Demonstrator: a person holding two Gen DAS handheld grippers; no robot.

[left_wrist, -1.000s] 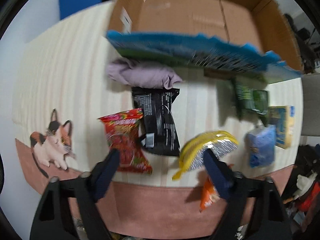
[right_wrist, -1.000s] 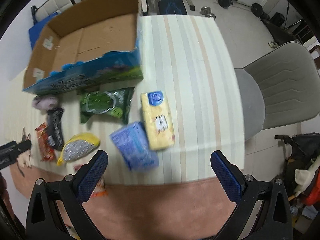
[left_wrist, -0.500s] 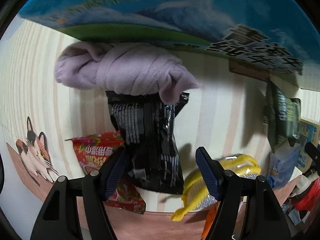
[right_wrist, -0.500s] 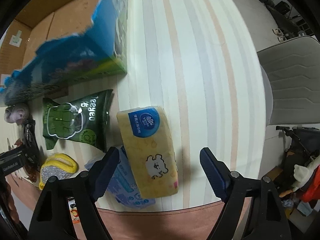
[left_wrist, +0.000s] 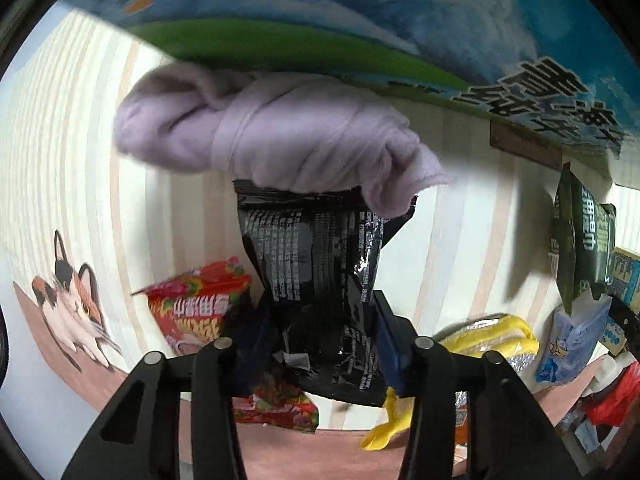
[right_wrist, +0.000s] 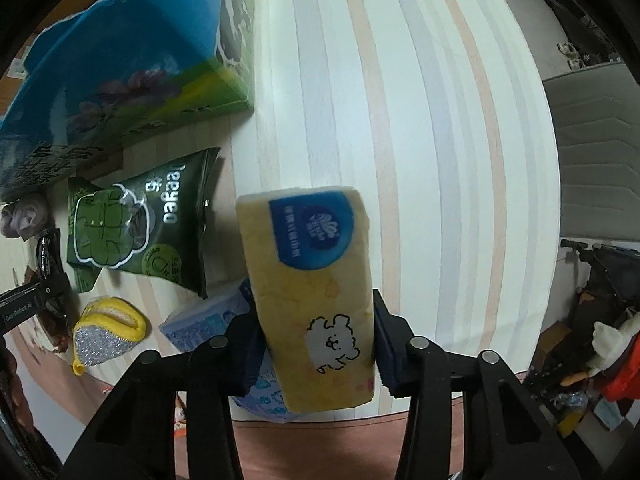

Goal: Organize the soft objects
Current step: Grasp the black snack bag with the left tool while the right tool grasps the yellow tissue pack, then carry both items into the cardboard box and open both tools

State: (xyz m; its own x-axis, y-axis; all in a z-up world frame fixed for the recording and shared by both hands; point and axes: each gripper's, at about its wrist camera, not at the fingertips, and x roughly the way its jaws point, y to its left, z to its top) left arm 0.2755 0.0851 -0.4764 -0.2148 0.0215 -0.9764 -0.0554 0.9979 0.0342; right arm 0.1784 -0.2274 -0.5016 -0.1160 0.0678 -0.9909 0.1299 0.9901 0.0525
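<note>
Landmark: the box (left_wrist: 360,20), blue and green printed wall, is taken as reference; it is seen at upper left in the right wrist view (right_wrist: 120,60).
Table: striped cloth (right_wrist: 400,120), with a cat print (left_wrist: 74,308) at its left edge.
Left gripper (left_wrist: 320,344): the fingers are closed in against the lower part of the black bag (left_wrist: 316,280); the bag is pinched between the pads.
Black bag: placed in front of the box, its top edge tucked under the purple cloth (left_wrist: 272,132).
Purple cloth: bunched, lying against the foot of the box wall.
Red bag (left_wrist: 196,312): just left of the black bag, partly under it, farther from the box than the cloth.
Yellow pouch (left_wrist: 492,340): silver-fronted, right of the black bag, well away from the box.
Right gripper (right_wrist: 316,352): the fingers are pressed on both long sides of the yellow pack (right_wrist: 312,292); the pack is held tilted.
Yellow pack: blue label toward the box, a white dog drawn near the gripper end; whether it is off the table cannot be told.
Blue pack (right_wrist: 216,320): beneath and left of the yellow pack, partly hidden by it.
Green bag (right_wrist: 136,224): flat on the table, between the box and the blue pack.
Chair (right_wrist: 592,152): grey, beyond the table's right edge, far from the box.
</note>
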